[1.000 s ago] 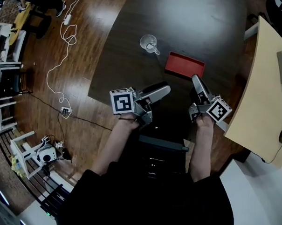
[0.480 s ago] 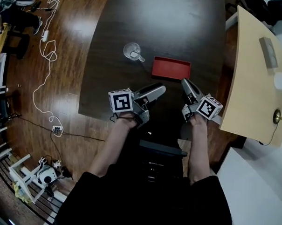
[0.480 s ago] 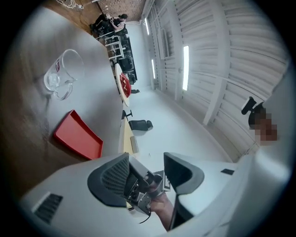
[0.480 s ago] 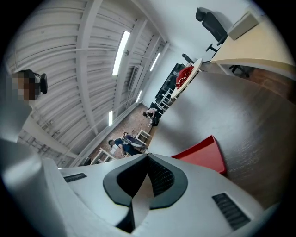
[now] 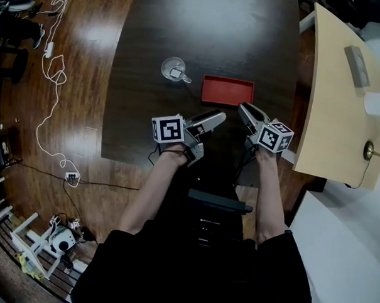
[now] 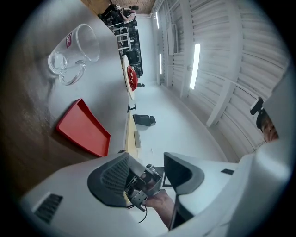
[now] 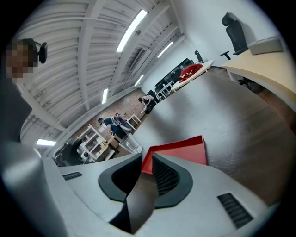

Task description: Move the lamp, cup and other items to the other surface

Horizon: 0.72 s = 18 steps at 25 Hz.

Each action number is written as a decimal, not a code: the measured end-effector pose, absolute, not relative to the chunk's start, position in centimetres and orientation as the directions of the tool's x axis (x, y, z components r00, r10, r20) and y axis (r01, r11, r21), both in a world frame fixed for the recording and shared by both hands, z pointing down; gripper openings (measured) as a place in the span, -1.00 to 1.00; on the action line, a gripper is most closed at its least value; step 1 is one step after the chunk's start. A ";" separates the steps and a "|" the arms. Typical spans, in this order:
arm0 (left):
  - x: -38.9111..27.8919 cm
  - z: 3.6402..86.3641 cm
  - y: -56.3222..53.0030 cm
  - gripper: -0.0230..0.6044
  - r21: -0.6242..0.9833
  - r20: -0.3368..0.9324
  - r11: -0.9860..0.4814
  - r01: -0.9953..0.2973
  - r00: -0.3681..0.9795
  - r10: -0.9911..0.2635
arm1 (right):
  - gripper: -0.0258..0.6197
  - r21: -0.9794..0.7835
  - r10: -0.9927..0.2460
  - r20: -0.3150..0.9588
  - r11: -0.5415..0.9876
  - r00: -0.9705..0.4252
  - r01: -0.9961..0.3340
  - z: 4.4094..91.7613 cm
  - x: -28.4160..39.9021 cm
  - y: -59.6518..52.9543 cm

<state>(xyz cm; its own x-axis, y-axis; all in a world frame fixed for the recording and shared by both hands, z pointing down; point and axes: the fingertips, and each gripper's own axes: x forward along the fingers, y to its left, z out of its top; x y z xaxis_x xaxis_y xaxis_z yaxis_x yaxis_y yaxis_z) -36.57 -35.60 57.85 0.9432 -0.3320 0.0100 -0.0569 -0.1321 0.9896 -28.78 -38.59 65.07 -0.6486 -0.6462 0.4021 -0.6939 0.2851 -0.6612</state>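
Left gripper (image 5: pixel 215 117): jaws spread, empty | Right gripper (image 5: pixel 244 110): jaws just opening, narrowly apart, empty | Glass cup (image 5: pixel 173 69): on dark table (image 5: pixel 245 31), left of red tray (image 5: pixel 228 90), beyond both grippers

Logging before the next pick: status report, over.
Left gripper open, empty. Right gripper just been opening, empty. Glass mug and red tray on dark table, untouched. Nothing in the way.
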 end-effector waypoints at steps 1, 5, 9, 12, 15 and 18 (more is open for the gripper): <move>-36.6 58.2 -35.6 -0.17 0.990 0.015 -0.127 -0.060 0.944 -0.330 | -0.63 -0.638 -0.633 0.423 0.300 -0.649 -0.709 65.7 -28.9 -38.6; -36.7 59.5 -35.4 -0.17 0.991 0.032 -0.113 -0.072 0.946 -0.322 | -0.56 -0.537 -0.576 0.509 0.368 -0.639 -0.759 68.1 -29.4 -38.7; -37.0 59.5 -35.4 -0.17 0.992 0.042 -0.098 -0.077 0.946 -0.320 | -0.48 -0.434 -0.523 0.586 0.443 -0.620 -0.784 70.2 -29.7 -39.0; -37.3 59.8 -35.4 -0.17 0.993 0.043 -0.093 -0.077 0.944 -0.327 | -0.43 -0.337 -0.475 0.650 0.519 -0.593 -0.785 71.7 -29.8 -39.1; -37.6 60.2 -35.4 -0.17 0.994 0.042 -0.086 -0.075 0.942 -0.333 | -0.42 -0.214 -0.440 0.706 0.613 -0.555 -0.760 72.9 -30.1 -39.0; -37.9 60.2 -35.4 -0.17 0.993 0.050 -0.086 -0.083 0.940 -0.337 | -0.42 -0.078 -0.419 0.750 0.713 -0.512 -0.697 73.9 -30.5 -38.9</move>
<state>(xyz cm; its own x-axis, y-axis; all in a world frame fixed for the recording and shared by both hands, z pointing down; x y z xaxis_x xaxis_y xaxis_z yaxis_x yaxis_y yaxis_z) -37.92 -35.45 60.24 0.9401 -0.3373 0.0495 -0.0832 -0.0861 0.9928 -30.53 -38.92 73.85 -0.5121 -0.4194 0.7495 -0.6973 0.7126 -0.0776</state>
